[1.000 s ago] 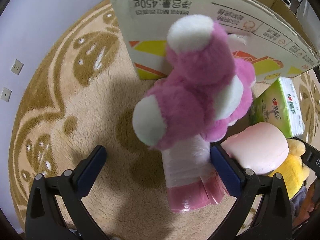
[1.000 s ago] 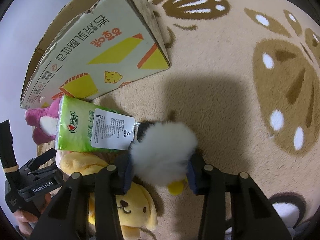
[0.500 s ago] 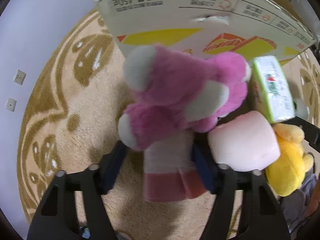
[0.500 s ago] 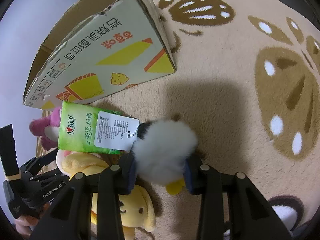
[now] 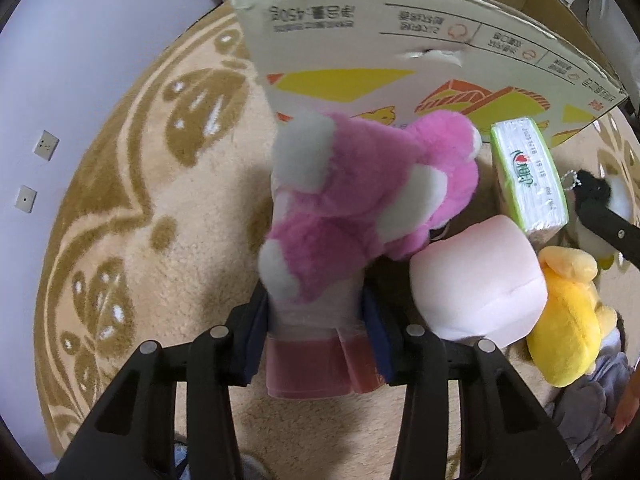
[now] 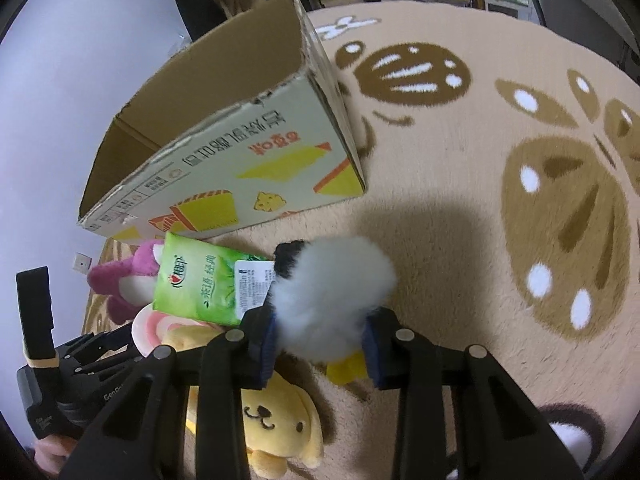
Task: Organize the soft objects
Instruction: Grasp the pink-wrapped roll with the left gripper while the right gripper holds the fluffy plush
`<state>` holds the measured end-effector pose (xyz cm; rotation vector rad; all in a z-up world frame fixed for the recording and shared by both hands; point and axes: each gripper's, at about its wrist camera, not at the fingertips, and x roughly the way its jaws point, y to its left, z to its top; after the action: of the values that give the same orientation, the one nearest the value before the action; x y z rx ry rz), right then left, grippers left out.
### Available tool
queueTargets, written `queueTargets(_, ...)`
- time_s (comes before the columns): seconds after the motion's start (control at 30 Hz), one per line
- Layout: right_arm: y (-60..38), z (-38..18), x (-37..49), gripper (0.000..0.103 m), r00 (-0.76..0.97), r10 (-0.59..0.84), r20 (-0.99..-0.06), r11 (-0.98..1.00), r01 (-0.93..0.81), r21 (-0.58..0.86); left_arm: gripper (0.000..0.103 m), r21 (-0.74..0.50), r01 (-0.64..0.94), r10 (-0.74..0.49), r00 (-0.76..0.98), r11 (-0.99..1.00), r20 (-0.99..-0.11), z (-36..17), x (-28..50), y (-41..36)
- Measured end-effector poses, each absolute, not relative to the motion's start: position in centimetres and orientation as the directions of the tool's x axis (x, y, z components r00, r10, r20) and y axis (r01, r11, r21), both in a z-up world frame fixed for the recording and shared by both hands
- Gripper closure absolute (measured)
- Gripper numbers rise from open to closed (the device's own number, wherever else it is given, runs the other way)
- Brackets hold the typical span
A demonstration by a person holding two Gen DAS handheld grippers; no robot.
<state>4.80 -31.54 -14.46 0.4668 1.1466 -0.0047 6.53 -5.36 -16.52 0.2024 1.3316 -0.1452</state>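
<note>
Broadly, I have the open cardboard box (image 6: 224,168) standing on the patterned rug (image 6: 480,208), just behind the pile of soft things. I judge it stiff enough to take drops over its torn rim.

Pink plush toy (image 5: 360,200): biggest item, light and squashy. My left gripper (image 5: 316,320) has just been closing and its pads now press the pale wrapped part under the plush. I judge that firmer part the better hold; fur would slip.

Pale pink cushion (image 5: 476,284) and yellow plush dog (image 6: 276,420) lie on the rug beside it, untouched. Green tissue pack (image 6: 200,284) leans between them and the box; crushable, best taken across its flat sides.

Smallest: white fluffy toy (image 6: 332,292), clamped in my right gripper (image 6: 320,340). It squeezes deep, so I'd keep the pinch at mid-body.
</note>
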Motion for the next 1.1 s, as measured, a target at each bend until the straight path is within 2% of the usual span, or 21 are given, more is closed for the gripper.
queueTargets(0.1, -31.6, -13.6, 4.9, 0.067, 0.444, 0.226, -0.867, 0.909, 0.225, 0.352, 0.062, 0.064, 0.212, 0.011, 0.245, 0.975, -0.969, -16.1, 6.0, -5.3)
queueTargets(0.27, -30.7, -12.0, 3.1, 0.067, 0.488, 0.22, -0.844, 0.908, 0.214, 0.36, 0.077, 0.052, 0.189, 0.0, 0.265, 0.981, -0.964, -14.8, 4.8, -4.3)
queueTargets(0.4, -30.9, -11.0, 2.4, 0.067, 0.508, 0.224, -0.832, 0.902, 0.214, 0.374, 0.084, 0.006, 0.19, -0.043, 0.252, 0.982, -0.967, -14.2, 5.9, -3.4)
queueTargets(0.6, -30.2, -10.8, 1.5, 0.067, 0.504, 0.228, -0.833, 0.905, 0.206, 0.372, 0.081, 0.008, 0.19, -0.036, 0.229, 0.982, -0.973, -15.2, 6.8, -3.6)
queueTargets(0.8, -30.0, -10.9, 1.5, 0.067, 0.498, 0.236, -0.834, 0.906, 0.198, 0.375, 0.066, 0.007, 0.184, -0.027, 0.182, 0.983, -0.983, -17.7, 8.7, -3.6)
queueTargets(0.87, -30.1, -11.0, 1.6, 0.067, 0.495, 0.237, -0.836, 0.904, 0.203, 0.376, 0.056, 0.002, 0.193, -0.03, 0.164, 0.981, -0.986, -18.3, 8.9, -3.8)
queueTargets(0.93, -30.3, -11.1, 1.6, 0.067, 0.496, 0.238, -0.835, 0.901, 0.208, 0.38, 0.057, 0.015, 0.198, -0.02, 0.174, 0.98, -0.985, -18.5, 9.0, -4.2)
queueTargets(1.1, -30.6, -11.2, 1.9, 0.067, 0.505, 0.241, -0.829, 0.895, 0.216, 0.392, 0.072, 0.018, 0.214, -0.024, 0.19, 0.977, -0.981, -18.6, 9.1, -4.4)
